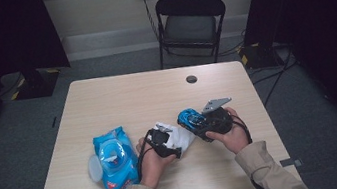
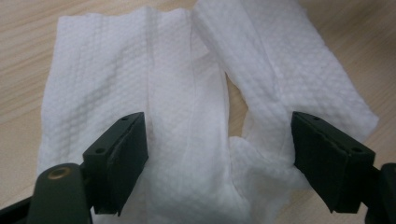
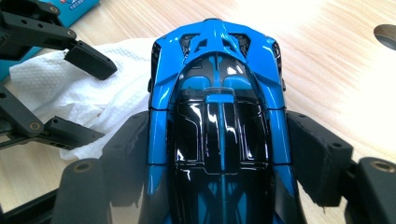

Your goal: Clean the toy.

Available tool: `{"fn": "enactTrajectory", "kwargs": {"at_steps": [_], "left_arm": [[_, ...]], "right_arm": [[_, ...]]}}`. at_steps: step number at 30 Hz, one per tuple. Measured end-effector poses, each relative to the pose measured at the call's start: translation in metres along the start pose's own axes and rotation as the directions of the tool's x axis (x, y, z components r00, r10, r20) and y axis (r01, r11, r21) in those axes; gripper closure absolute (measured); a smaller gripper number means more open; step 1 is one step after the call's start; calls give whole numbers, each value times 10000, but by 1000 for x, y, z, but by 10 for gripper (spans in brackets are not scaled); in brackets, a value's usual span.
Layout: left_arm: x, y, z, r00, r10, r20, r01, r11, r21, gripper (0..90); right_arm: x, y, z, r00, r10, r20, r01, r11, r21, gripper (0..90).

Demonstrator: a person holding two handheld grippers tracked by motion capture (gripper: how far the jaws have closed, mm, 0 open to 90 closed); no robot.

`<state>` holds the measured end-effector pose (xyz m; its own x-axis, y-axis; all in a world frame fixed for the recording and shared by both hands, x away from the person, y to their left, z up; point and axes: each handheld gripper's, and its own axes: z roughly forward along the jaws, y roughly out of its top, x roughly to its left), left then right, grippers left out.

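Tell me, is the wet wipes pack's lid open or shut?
Open: the wet wipes pack has its round lid flipped out to its left side.

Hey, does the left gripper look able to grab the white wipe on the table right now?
Probably yes. The left gripper stands open right over the wipe, which lies flat on the table between the jaws with nothing covering it.

Both sleeved forearms came in from the near edge. Left gripper point(image 1: 166, 136) pointed forward and right, low over the table, jaws apart, pads pressing nothing. Right gripper point(image 1: 200, 121) angled left toward it, jaws clamped on a load.
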<state>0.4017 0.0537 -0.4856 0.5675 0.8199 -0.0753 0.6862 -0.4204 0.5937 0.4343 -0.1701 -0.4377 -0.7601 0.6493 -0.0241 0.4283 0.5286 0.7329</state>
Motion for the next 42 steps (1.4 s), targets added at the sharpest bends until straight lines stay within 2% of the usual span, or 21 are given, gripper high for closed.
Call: {"fn": "enactTrajectory", "kwargs": {"at_steps": [2,3,4,5,6,7,9,12,13,15,16,17,18,20,22,25,27,33,37,39,42], "left_arm": [[-1,0,0,9997,235,-106,-236,9997,-64,299],[0,0,-2,9996,291,64,-289,9994,-174,360],[2,0,-3,9994,235,260,-229,9995,-233,512],[3,0,-3,9989,70,472,-59,9997,-233,611],[5,1,-4,9981,-23,611,36,9998,-216,652],[7,1,-4,9946,-457,931,473,9988,-145,721],[9,1,-5,9911,-758,1096,790,9966,-245,787],[13,3,-11,9765,-1504,1546,1648,9826,-854,813],[15,5,-15,9769,-1516,1505,1700,9783,-1183,818],[20,10,-22,9692,-1800,1679,2072,9647,-1623,825],[22,12,-25,9717,-1735,1600,2015,9629,-1796,826],[24,14,-28,9682,-1849,1685,2165,9567,-1943,826],[26,15,-29,9640,-1979,1777,2323,9518,-2002,826],[28,18,-31,9629,-2039,1769,2391,9483,-2089,826],[29,18,-30,9501,-2197,2216,2664,9409,-2093,825],[27,18,-29,9494,-2000,2420,2540,9424,-2175,825],[20,17,-25,9361,-1760,3044,2516,9400,-2303,826],[18,15,-22,9279,-1517,3406,2413,9407,-2384,828],[18,15,-23,9314,-1646,3246,2488,9389,-2378,828],[21,14,-24,9282,-1763,3278,2621,9349,-2395,828],[22,12,-24,9335,-1900,3042,2679,9332,-2394,825]], "right_arm": [[-1,-1,0,10000,38,10,-38,10000,25,284],[-1,-1,0,10000,41,17,-41,10000,33,284],[-1,-1,1,10000,55,2,-55,10000,46,284],[-1,-1,1,10000,60,-9,-60,10000,39,284],[0,-1,1,10000,41,-26,-41,10000,25,284],[0,0,2,10000,59,-61,-59,10000,52,284],[1,1,2,9999,57,-107,-56,10000,5,284],[3,2,2,9999,6,-135,-6,10000,-23,284],[3,2,2,9998,24,-186,-25,10000,-32,284],[3,2,2,9998,5,-186,-6,10000,-56,284],[3,2,1,9998,4,-219,-6,10000,-81,284],[3,2,1,9997,17,-245,-20,9999,-109,284],[4,3,1,9996,6,-282,-10,9999,-119,284],[6,4,0,9994,-7,-336,1,9998,-178,284],[9,7,-1,9992,-66,-384,55,9996,-279,284],[13,11,-2,9988,-117,-473,100,9993,-358,284],[14,14,-1,9985,-148,-531,127,9991,-395,284],[15,15,0,9983,-122,-571,101,9992,-379,284],[14,16,0,9984,-55,-571,34,9993,-374,284],[14,16,0,9986,-72,-530,52,9993,-376,284],[12,15,-1,9988,-70,-482,51,9992,-384,284]]}}
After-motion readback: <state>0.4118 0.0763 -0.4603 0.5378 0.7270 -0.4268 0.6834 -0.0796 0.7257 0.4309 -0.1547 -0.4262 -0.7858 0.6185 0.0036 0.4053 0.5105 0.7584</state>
